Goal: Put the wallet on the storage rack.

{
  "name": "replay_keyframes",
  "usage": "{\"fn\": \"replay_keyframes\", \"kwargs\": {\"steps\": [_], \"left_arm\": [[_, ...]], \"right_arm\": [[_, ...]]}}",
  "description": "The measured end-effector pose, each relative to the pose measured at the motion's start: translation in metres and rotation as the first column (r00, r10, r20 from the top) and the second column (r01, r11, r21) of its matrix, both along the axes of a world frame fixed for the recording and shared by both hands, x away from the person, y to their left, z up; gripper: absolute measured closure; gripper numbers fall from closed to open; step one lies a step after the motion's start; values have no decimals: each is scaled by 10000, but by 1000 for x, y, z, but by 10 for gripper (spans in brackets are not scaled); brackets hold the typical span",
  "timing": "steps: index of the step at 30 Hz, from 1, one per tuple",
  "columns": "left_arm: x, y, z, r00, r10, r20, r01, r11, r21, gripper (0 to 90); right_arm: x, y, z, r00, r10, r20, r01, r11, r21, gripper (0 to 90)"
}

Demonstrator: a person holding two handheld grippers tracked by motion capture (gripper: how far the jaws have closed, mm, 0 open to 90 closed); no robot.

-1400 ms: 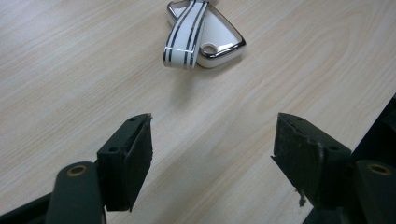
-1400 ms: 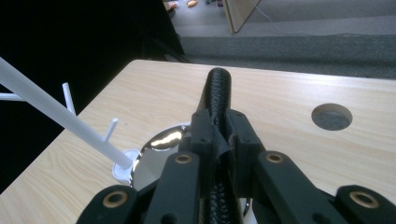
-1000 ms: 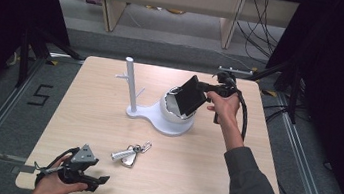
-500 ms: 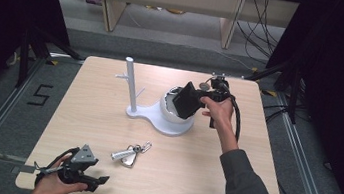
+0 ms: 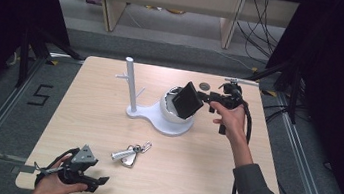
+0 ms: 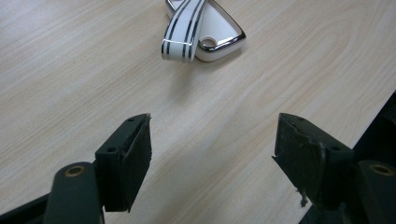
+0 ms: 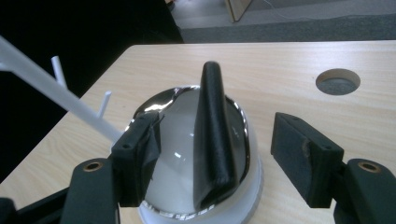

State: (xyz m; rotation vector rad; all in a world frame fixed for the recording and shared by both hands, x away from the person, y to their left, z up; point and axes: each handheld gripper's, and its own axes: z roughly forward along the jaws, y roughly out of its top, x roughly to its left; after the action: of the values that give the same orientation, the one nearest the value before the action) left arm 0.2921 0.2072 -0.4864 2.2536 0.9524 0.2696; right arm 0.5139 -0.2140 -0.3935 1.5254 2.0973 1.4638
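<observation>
Black rubber pads face each other across a wide gap on our right gripper (image 7: 217, 154), whose jaws have just been opening; the flat black wallet-like slab (image 7: 214, 135) stands between them, and neither pad presses on it. That slab stands on edge in the shiny chrome-lined white bowl (image 7: 180, 140), its lower end down in the bowl and its rounded top leaning up and away from us. In the high view the slab (image 5: 188, 99) tilts, its long axis rising toward the table's far right, with its broad face turned to the left front. The bowl is part of the white plastic stand with a thin upright post (image 5: 130, 87) near the middle of the pale wooden table (image 5: 250, 173).

Our right hand (image 5: 227, 118) holds its gripper roughly level, pointing left toward the bowl, forearm stretched up from the near right edge.

Our left gripper (image 6: 212, 158) also has its jaws spread, with nothing between them. It rests low by the near left corner in our left hand (image 5: 55, 182), aimed toward the silver-and-white key fob with its ring (image 5: 128, 154), which lies flat on the wood just ahead of it, well apart from the stand.
</observation>
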Motion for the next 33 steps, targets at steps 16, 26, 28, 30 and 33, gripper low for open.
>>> {"fn": "replay_keyframes", "kwargs": {"steps": [16,26,28,30,33], "left_arm": [[1,1,0,10000,-18,90,17,9999,103,268],[1,3,0,9999,78,87,-77,10000,-60,267],[1,4,0,10000,-43,70,43,10000,26,267],[0,4,0,9999,108,-20,-108,9999,-52,267],[1,4,0,9999,134,20,-134,9999,-4,267]], "right_arm": [[-70,-17,-17,9950,368,927,-345,9990,-269,330],[-92,-10,-45,9965,699,448,-680,9968,-429,326],[-95,-8,-45,9977,628,252,-616,9971,-455,324],[-99,-7,-51,9951,765,618,-703,9929,-964,331],[-105,-7,-54,9931,936,707,-829,9865,-1415,328]]}}
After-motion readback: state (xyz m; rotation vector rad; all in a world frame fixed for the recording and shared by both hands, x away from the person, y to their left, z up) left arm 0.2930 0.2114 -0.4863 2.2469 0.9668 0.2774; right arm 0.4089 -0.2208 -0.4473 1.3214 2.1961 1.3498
